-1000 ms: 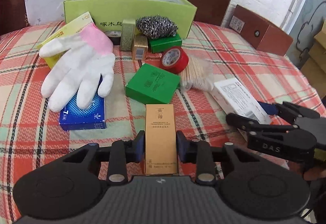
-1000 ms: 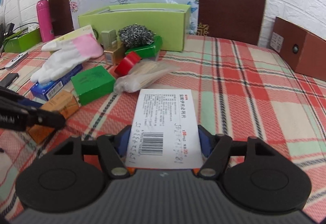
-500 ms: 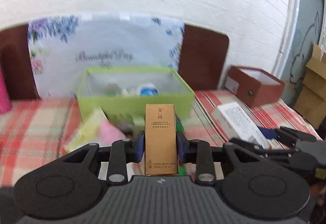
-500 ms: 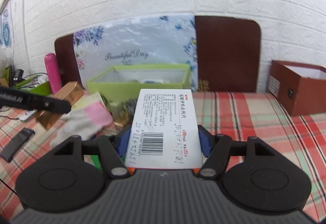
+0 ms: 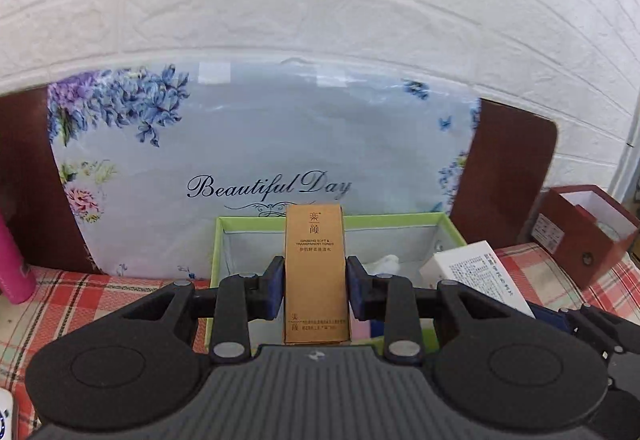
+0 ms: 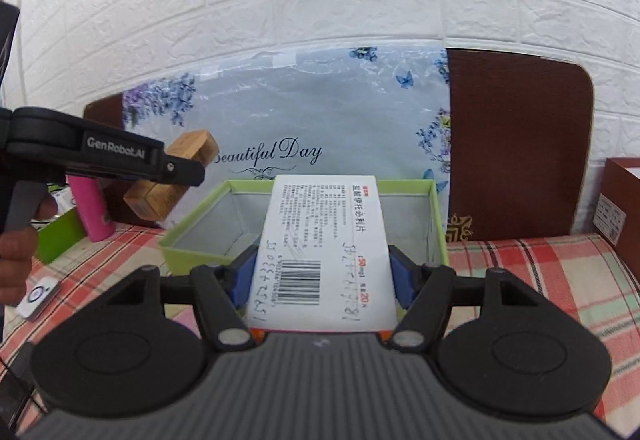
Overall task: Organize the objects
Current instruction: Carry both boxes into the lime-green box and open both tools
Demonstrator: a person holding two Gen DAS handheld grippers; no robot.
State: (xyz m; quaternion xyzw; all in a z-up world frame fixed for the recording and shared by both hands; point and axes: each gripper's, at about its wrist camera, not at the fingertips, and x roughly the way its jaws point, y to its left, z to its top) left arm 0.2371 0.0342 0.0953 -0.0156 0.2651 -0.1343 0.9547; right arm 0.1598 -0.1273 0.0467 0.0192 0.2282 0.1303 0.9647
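Gold carton (image 5: 314,272) and white medicine box (image 6: 326,252) above green box (image 6: 436,215).

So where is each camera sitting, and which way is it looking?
Left wrist: rides on the left gripper, facing the green box and flowered bag; its fingers clamp a gold box.
Right wrist: rides on the right gripper, clamping a white box; a hand shows at left.
Shared: both boxes, green box, bag.
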